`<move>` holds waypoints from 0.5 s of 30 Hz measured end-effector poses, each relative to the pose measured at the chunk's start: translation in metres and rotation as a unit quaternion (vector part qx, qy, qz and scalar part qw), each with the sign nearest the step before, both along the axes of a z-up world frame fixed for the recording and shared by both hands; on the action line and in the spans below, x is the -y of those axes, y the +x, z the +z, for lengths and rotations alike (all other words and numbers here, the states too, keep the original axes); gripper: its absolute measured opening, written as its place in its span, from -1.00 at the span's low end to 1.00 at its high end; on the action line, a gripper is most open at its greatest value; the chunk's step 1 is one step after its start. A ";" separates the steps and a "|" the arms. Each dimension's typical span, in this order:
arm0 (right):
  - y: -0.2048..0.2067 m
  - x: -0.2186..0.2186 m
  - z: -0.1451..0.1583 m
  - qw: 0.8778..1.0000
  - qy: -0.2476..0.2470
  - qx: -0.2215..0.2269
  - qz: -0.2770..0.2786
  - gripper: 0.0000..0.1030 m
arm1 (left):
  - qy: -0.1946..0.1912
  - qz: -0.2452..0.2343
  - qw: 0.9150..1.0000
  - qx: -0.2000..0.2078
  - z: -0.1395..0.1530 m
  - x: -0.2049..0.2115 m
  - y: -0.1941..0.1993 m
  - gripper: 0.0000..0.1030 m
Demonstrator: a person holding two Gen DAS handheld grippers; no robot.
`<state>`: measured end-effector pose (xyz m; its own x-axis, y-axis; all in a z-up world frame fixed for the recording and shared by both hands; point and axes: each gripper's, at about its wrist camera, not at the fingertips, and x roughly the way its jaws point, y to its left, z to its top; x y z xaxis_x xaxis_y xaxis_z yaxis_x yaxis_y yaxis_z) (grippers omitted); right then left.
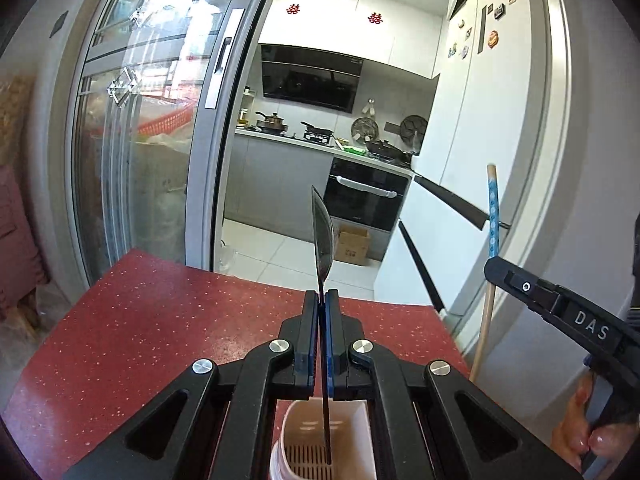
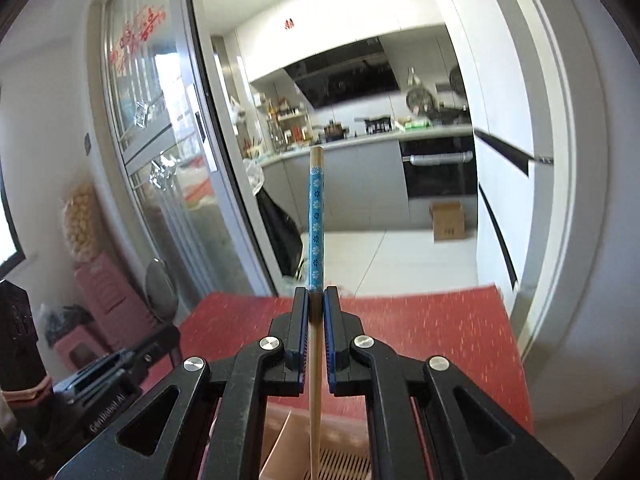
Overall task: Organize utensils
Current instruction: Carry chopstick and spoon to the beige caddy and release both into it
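My left gripper (image 1: 321, 300) is shut on a dark spoon (image 1: 323, 236) held upright. Its bowl stands above the fingers, edge on, and its handle reaches down into a pale pink utensil holder (image 1: 360, 420) on the red table (image 1: 160, 320). My right gripper (image 2: 316, 300) is shut on a wooden chopstick (image 2: 315, 216) with a blue flowered top. The chopstick's lower end hangs over the holder (image 2: 280, 440), which has a slotted floor. In the left wrist view the right gripper (image 1: 496, 270) and chopstick (image 1: 493, 208) show at the right. The spoon's bowl (image 2: 160, 284) appears at the lower left of the right wrist view.
Beyond the table's far edge (image 1: 280, 280) is a sliding glass door (image 1: 140, 140) and a kitchen doorway. A cardboard box (image 1: 352, 246) lies on the kitchen floor. A white fridge (image 1: 480, 120) stands to the right. Pink stools (image 2: 104, 292) stand left of the table.
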<state>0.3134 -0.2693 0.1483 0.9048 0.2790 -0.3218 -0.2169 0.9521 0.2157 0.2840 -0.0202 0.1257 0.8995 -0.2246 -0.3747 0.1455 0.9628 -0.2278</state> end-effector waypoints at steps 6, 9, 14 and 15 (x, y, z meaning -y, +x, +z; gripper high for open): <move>0.011 -0.018 -0.029 0.999 -0.038 0.027 -0.004 -0.85 | 0.029 0.006 0.999 0.012 -0.027 0.013 0.012 -0.38; 0.014 -0.024 -0.049 0.998 -0.057 0.023 -0.001 -0.85 | 0.047 0.004 0.999 0.014 -0.038 0.018 0.011 -0.38; 0.006 -0.032 -0.075 0.996 -0.089 0.022 0.003 -0.85 | 0.070 0.019 0.997 0.005 -0.053 0.021 0.006 -0.38; 0.003 -0.034 -0.081 0.995 -0.098 0.022 0.005 -0.85 | 0.076 0.018 0.997 0.002 -0.056 0.021 0.004 -0.38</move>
